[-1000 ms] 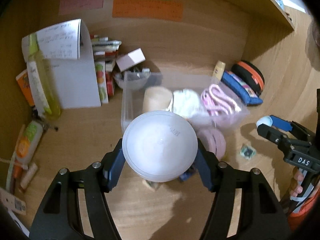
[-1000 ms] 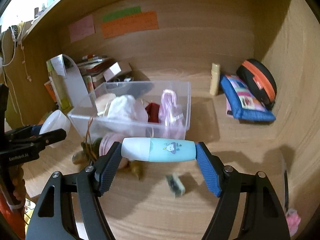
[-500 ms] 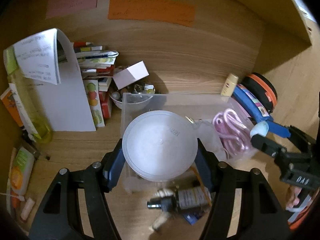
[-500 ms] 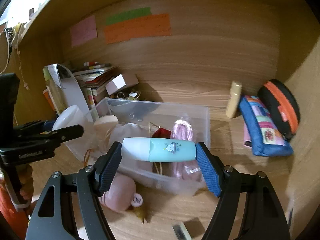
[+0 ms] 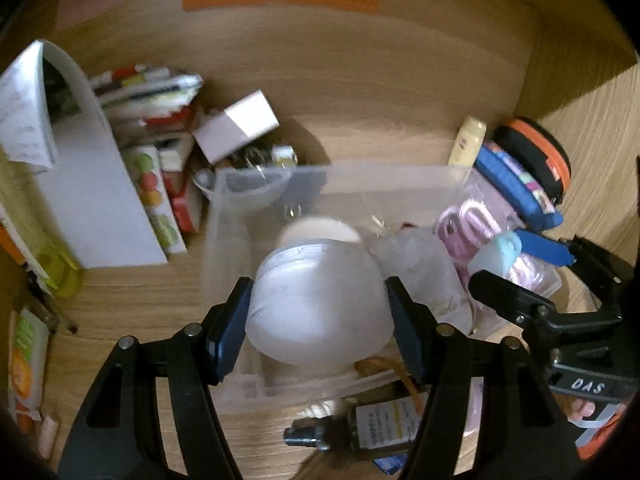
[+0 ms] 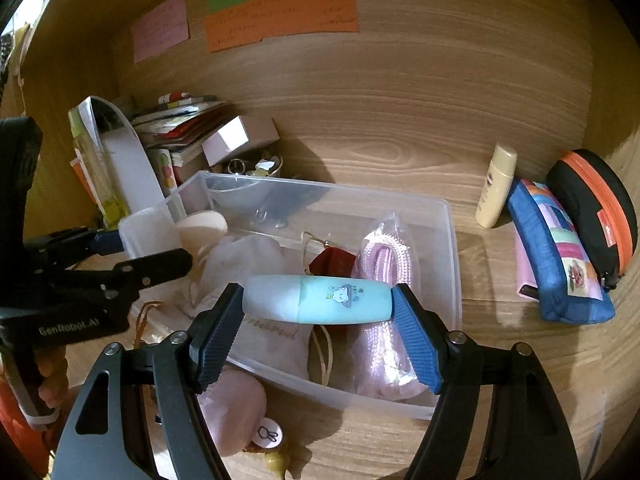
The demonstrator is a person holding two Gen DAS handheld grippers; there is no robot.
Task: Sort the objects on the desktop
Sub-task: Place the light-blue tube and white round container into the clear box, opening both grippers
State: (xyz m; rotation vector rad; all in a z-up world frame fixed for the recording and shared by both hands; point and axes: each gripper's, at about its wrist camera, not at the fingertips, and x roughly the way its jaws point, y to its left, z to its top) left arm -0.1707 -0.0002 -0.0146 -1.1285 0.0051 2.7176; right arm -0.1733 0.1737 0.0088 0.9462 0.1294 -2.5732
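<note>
1. Over the clear bin (image 6: pixel 448 248), the right gripper (image 6: pixel 318 330) clamps a blue tube (image 6: pixel 320 299) crosswise, directly above the contents.
2. Beside it, the left gripper (image 5: pixel 320 322) grips a white jar (image 5: pixel 316 304) over the bin's near-left part.

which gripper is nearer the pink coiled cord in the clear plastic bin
Right. The right gripper, shut on the pale blue tube, hangs directly over the pink coiled cord. The left gripper, holding the white round tub, is over the clear plastic bin's opposite end.
</note>
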